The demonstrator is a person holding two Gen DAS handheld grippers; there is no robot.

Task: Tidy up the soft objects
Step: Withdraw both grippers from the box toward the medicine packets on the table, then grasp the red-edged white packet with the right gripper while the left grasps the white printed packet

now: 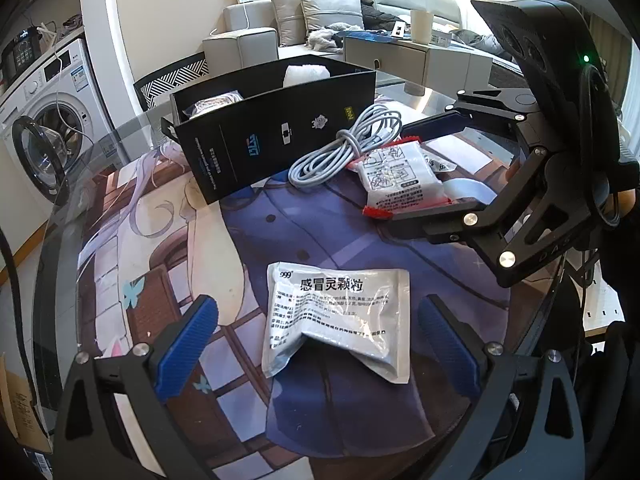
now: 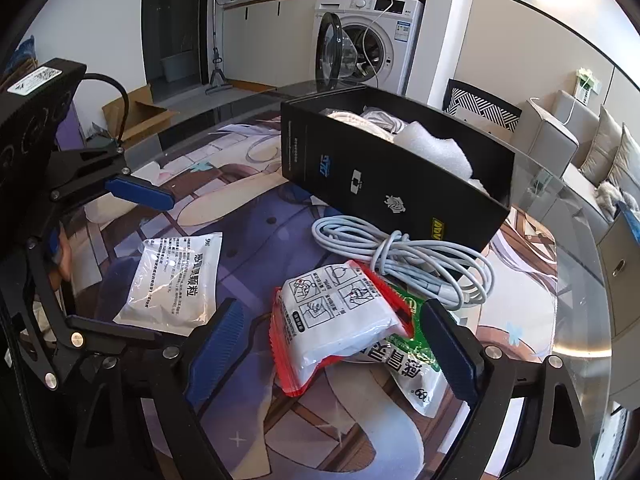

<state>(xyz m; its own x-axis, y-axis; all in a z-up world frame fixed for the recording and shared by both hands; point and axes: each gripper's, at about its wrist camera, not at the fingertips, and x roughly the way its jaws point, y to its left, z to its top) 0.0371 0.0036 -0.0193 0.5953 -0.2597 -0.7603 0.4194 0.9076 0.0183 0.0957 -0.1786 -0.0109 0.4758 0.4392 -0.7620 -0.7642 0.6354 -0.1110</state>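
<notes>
Two grippers stand open over the worktop, the right gripper (image 2: 336, 344) straddling the red-edged packet (image 2: 332, 320) near the cable (image 2: 404, 264), the left gripper (image 1: 320, 340) around the silver sachet (image 1: 336, 320); next, I think, each closes, then lifts to the black box (image 2: 384, 184).

Both grippers (image 1: 316, 344) (image 2: 340, 354) agape (angled downward)

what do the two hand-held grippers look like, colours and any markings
Both match: the left hand-held gripper and right hand-held gripper have angular black frames with silver bolts and ribbed blue finger pads. The right one has a lit green light and faint lettering on its frame; the left has a white label and a black cable.
</notes>
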